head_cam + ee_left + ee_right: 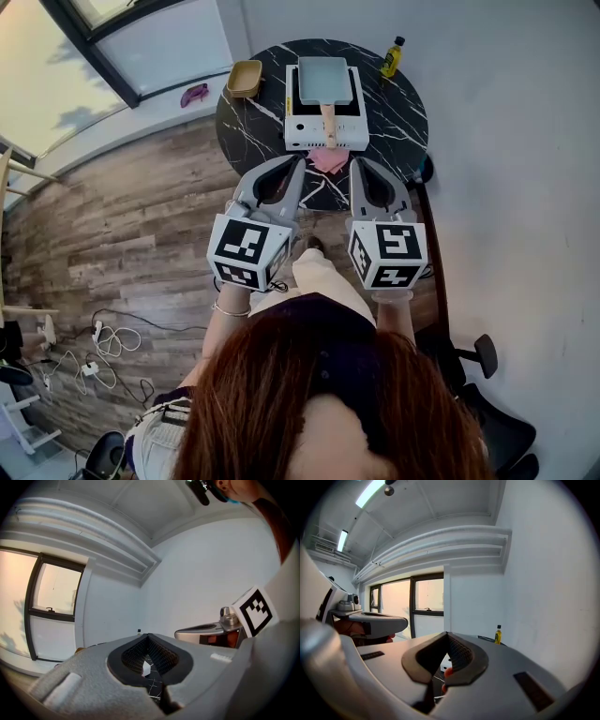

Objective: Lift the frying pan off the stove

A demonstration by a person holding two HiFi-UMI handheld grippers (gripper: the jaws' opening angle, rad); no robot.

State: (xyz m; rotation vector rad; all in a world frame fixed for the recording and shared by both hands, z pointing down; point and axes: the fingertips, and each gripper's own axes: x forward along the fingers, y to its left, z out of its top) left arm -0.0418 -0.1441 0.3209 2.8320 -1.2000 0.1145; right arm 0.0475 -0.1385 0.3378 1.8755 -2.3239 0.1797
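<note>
A round black marble table (398, 117) stood by a white wall, with wood flooring and a window to its left. On it sat a white stove (323, 134) carrying the frying pan (324, 79), a grey rectangular one. The pan's long axis ran away from the person, and its wooden handle (328, 120) pointed back toward them over the stove's front. An oil bottle (392, 58) stood to the right and a yellow bowl (245, 78) to the left.

The left gripper (302, 161) and right gripper (356, 161) hovered at the table's near edge, short of the stove. Each had its jaws closed tip to tip on nothing. A pink cloth (328, 159) lay partly hidden between them. In both gripper views the jaws blocked the pan; only slivers of marble showed through.
</note>
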